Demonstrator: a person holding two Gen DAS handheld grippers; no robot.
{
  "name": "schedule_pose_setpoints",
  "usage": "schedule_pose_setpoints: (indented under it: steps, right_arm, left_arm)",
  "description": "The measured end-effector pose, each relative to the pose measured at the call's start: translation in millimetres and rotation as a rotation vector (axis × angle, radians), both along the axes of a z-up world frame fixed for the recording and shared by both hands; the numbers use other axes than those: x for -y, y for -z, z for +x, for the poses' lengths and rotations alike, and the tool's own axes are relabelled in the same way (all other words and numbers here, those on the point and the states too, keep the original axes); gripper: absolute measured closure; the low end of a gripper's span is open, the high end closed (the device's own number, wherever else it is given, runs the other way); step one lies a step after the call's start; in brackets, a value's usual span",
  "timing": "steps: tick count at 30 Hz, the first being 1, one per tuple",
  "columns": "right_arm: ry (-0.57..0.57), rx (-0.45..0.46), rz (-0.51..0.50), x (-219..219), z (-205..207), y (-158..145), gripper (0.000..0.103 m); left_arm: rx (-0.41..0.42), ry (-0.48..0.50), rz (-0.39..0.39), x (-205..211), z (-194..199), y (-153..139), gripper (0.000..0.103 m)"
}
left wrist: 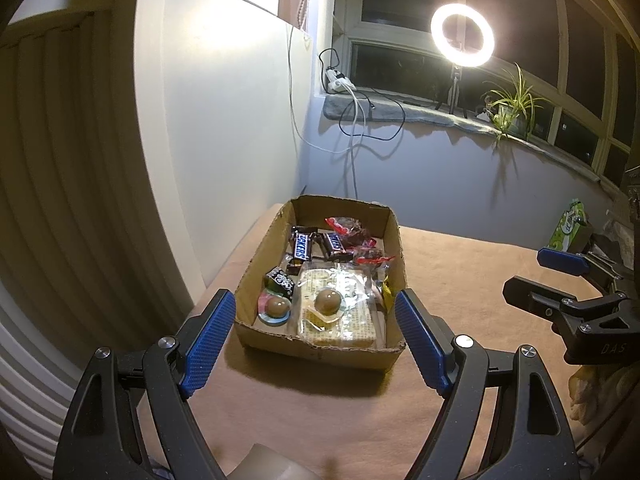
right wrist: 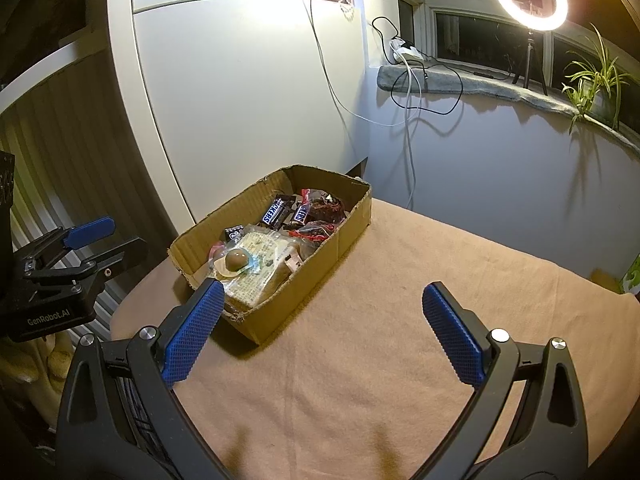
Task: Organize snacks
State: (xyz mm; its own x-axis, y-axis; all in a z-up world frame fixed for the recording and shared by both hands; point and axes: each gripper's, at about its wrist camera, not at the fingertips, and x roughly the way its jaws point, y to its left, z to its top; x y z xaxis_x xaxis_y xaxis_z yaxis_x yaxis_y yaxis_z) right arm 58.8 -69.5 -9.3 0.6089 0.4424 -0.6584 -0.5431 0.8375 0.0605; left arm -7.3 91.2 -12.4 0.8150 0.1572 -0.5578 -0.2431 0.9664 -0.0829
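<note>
left gripper [left wrist: 314,340]: jaws wide, empty, framing the box's near end | right gripper [right wrist: 320,334]: jaws wide, empty, over bare counter [right wrist: 400,340] | snacks [left wrist: 340,280]: gathered inside cardboard box [left wrist: 256,268], far-left, apparently sorted already

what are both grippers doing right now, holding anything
left gripper: open, holding nothing, in front of the box.
right gripper: open, holding nothing, over the cloth.

Box [right wrist: 276,280] sits at table's [right wrist: 380,360] far-left corner, white panel [right wrist: 240,80] tight behind it. Box top open, packed with snacks [left wrist: 336,300]. Bare cloth right of box and in front; green carton [left wrist: 568,228] at far-right edge.
</note>
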Motion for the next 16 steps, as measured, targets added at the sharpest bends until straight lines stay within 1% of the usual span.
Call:
schedule_pose_setpoints:
  steps: [9, 16]
  right_arm:
    - [0.008, -0.006, 0.000, -0.6, 0.4, 3.5, 0.002]
    - [0.014, -0.014, 0.001, -2.7, 0.6, 6.7, 0.002]
  left_arm:
    - [-0.003, -0.001, -0.007, 0.3, 0.7, 0.3, 0.021]
    - [0.002, 0.011, 0.004, 3.7, 0.8, 1.3, 0.021]
